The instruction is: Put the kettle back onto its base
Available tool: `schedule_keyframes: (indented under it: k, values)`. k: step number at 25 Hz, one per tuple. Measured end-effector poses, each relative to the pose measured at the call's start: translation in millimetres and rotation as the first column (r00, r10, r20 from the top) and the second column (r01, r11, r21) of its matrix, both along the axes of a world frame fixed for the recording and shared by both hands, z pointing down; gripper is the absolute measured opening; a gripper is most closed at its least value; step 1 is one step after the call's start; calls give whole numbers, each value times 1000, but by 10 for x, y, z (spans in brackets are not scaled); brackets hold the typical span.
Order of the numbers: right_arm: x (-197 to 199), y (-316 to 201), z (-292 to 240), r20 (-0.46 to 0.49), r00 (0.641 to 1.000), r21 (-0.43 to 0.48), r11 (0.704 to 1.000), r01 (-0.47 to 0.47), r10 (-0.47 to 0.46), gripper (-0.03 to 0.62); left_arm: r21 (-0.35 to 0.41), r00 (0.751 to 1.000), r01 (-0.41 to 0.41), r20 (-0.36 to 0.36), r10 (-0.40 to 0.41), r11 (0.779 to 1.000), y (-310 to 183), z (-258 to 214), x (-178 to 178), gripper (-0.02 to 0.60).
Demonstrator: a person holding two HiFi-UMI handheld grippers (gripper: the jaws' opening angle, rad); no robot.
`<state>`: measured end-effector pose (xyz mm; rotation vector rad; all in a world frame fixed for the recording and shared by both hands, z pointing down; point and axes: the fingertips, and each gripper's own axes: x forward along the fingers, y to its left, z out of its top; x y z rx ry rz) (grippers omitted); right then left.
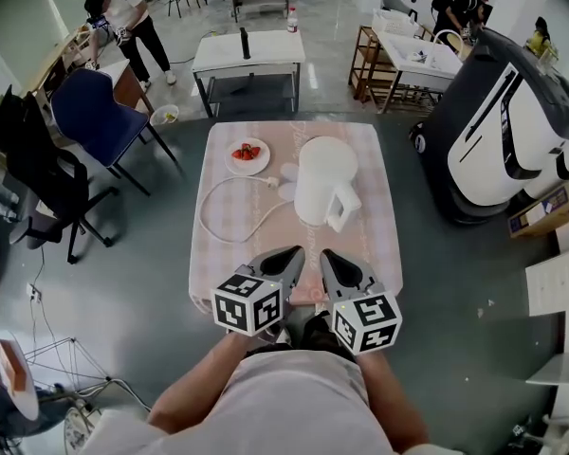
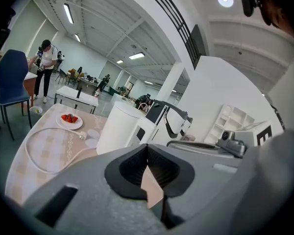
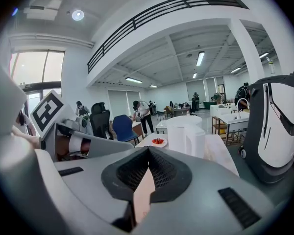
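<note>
A white kettle [image 1: 321, 180] stands upright in the middle of the table [image 1: 375, 254], which has a pale checked cloth; its handle [image 1: 344, 209] faces the near right. A white cord [image 1: 213, 218] loops over the cloth to the kettle's left, its plug [image 1: 269, 180] lying by two flat white discs [image 1: 287, 182] beside the kettle. I cannot make out the base itself. My left gripper [image 1: 293, 253] and right gripper [image 1: 328, 255] hover side by side over the near table edge, both shut and empty, pointing at the kettle [image 2: 120, 129] [image 3: 184, 133], well short of it.
A plate of strawberries [image 1: 247, 154] sits at the far left of the table. A blue chair [image 1: 100, 117] and a black chair [image 1: 38, 173] stand to the left. A large white and black machine [image 1: 507, 131] stands to the right. A white table [image 1: 248, 53] stands beyond.
</note>
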<state>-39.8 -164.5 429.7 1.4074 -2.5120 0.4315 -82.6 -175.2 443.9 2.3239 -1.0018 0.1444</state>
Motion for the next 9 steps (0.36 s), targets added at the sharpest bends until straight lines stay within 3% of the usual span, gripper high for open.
schedule_keyframes:
  k: [9]
  values:
    - [59,28,-11,-9,1000,2,1000,-14,14,5,10,1000,-24,7,24,1000,20,12,70,8]
